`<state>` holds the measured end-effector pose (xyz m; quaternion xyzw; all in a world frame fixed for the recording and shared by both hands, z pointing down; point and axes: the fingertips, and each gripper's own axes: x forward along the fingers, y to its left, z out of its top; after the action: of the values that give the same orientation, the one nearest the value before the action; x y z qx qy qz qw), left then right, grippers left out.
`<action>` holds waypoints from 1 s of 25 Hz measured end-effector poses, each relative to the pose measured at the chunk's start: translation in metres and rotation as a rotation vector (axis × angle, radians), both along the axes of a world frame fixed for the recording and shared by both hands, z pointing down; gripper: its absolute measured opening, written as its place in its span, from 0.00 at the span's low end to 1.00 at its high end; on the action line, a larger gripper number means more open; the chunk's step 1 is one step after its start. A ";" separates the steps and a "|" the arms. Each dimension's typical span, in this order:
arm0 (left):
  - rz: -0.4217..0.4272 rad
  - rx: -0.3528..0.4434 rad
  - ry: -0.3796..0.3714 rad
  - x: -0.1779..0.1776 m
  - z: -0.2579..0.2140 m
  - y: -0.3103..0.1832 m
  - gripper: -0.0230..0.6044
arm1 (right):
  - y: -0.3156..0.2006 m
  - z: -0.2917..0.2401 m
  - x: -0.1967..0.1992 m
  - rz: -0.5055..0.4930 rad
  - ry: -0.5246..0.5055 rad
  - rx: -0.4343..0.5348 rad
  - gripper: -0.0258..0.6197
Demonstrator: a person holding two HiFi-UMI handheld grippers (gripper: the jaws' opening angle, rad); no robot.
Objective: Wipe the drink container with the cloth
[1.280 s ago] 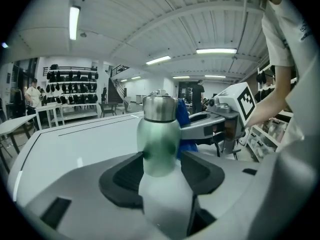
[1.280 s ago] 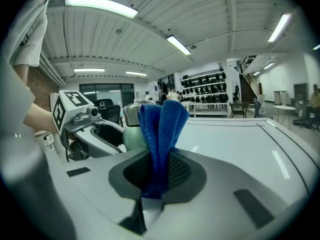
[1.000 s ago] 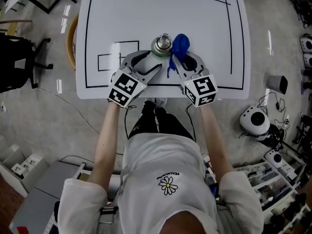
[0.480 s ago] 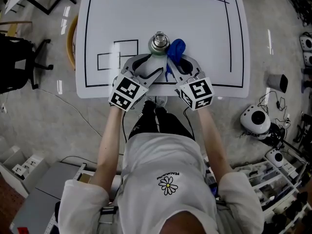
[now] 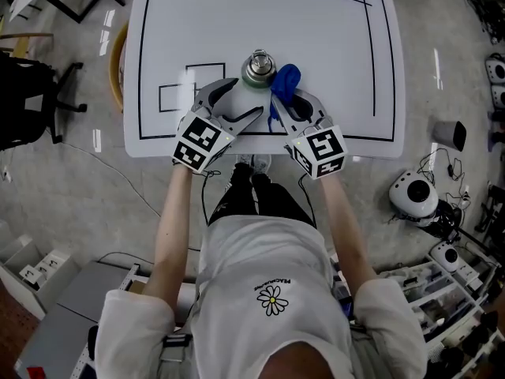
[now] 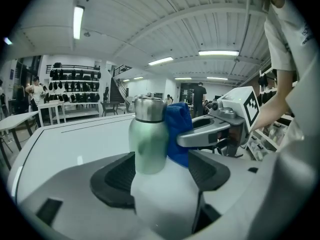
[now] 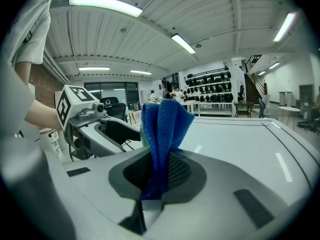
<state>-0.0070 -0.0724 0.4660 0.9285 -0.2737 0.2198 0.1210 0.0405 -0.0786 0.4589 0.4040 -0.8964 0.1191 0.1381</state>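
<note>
The green metal drink bottle with a steel cap point(image 5: 258, 68) stands upright on the white desk point(image 5: 331, 38), in its near half. The left gripper point(image 5: 246, 95) fingers have just been opening and now stand wide either side of the bottle, clear of it. The right gripper point(image 5: 289, 97) fingers clamp the blue microfibre cloth point(image 5: 286, 79), which touches the bottle's right side.

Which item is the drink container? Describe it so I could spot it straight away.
On the white table with black outlines, look near the front edge, right of the small drawn rectangles. The drink container stands upright there: a pale green metal bottle with a silver cap, unlike the soft blue cloth beside it.
</note>
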 end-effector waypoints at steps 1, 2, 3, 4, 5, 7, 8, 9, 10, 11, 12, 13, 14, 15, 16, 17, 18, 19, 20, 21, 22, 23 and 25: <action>0.003 0.005 -0.002 -0.001 -0.001 -0.004 0.56 | 0.000 0.000 0.000 0.001 0.000 -0.001 0.11; 0.009 0.010 -0.006 -0.003 -0.001 -0.008 0.57 | 0.000 0.000 0.000 0.001 0.000 -0.002 0.11; 0.017 0.015 -0.011 -0.004 0.000 -0.012 0.58 | 0.000 0.000 0.000 0.002 0.000 -0.002 0.11; 0.025 0.019 -0.016 -0.004 0.000 -0.015 0.59 | 0.000 0.000 -0.001 0.003 0.001 -0.002 0.11; 0.032 0.022 -0.021 -0.004 0.000 -0.019 0.59 | 0.000 0.000 -0.001 0.003 0.002 -0.002 0.11; 0.043 0.025 -0.033 -0.003 0.000 -0.025 0.59 | 0.000 0.000 -0.001 0.003 0.003 -0.002 0.11; 0.047 0.025 -0.037 -0.003 0.001 -0.027 0.59 | 0.000 0.000 -0.001 0.002 0.004 -0.002 0.11; 0.050 0.025 -0.039 -0.003 0.002 -0.029 0.59 | 0.000 0.000 -0.001 0.001 0.006 -0.002 0.11; 0.052 0.024 -0.040 -0.003 0.003 -0.030 0.59 | 0.000 0.000 -0.001 0.000 0.008 -0.002 0.11; 0.053 0.023 -0.041 -0.003 0.004 -0.032 0.59 | 0.000 0.000 -0.001 -0.001 0.009 -0.002 0.11; 0.054 0.022 -0.041 -0.003 0.004 -0.032 0.59 | 0.000 0.000 -0.001 -0.001 0.009 -0.002 0.11; 0.056 0.022 -0.041 -0.003 0.005 -0.033 0.59 | 0.000 0.000 -0.001 -0.002 0.009 -0.002 0.11; 0.059 0.022 -0.042 -0.003 0.005 -0.033 0.59 | 0.000 0.000 -0.002 -0.002 0.008 -0.002 0.11; 0.064 0.022 -0.043 -0.002 0.006 -0.033 0.59 | 0.000 0.000 -0.002 -0.002 0.007 -0.002 0.11; 0.068 0.022 -0.044 -0.002 0.007 -0.033 0.59 | 0.000 0.000 -0.002 -0.003 0.008 -0.002 0.11; 0.072 0.022 -0.045 -0.001 0.007 -0.033 0.59 | 0.000 0.001 -0.002 -0.003 0.008 -0.002 0.11; 0.075 0.022 -0.047 0.001 0.008 -0.033 0.58 | 0.000 0.001 -0.001 -0.002 0.008 -0.002 0.11; 0.076 0.022 -0.049 0.002 0.009 -0.032 0.56 | -0.001 0.000 -0.001 -0.001 0.007 -0.002 0.11; 0.075 0.023 -0.053 0.003 0.009 -0.032 0.53 | -0.001 0.000 0.000 0.000 0.007 -0.002 0.11; 0.074 0.023 -0.057 0.003 0.010 -0.032 0.51 | -0.002 0.000 0.001 0.001 0.007 -0.002 0.11; 0.073 0.022 -0.062 0.003 0.012 -0.032 0.51 | -0.003 0.000 0.001 0.002 0.008 -0.002 0.11; 0.073 0.020 -0.067 0.003 0.013 -0.032 0.50 | -0.004 0.000 0.001 0.004 0.009 -0.002 0.11; 0.074 0.017 -0.073 0.004 0.015 -0.031 0.48 | -0.005 -0.001 0.001 0.007 0.010 -0.002 0.11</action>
<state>-0.0034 -0.1033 0.4811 0.9303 -0.2454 0.2555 0.0947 0.0419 -0.0837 0.4583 0.4077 -0.8941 0.1183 0.1427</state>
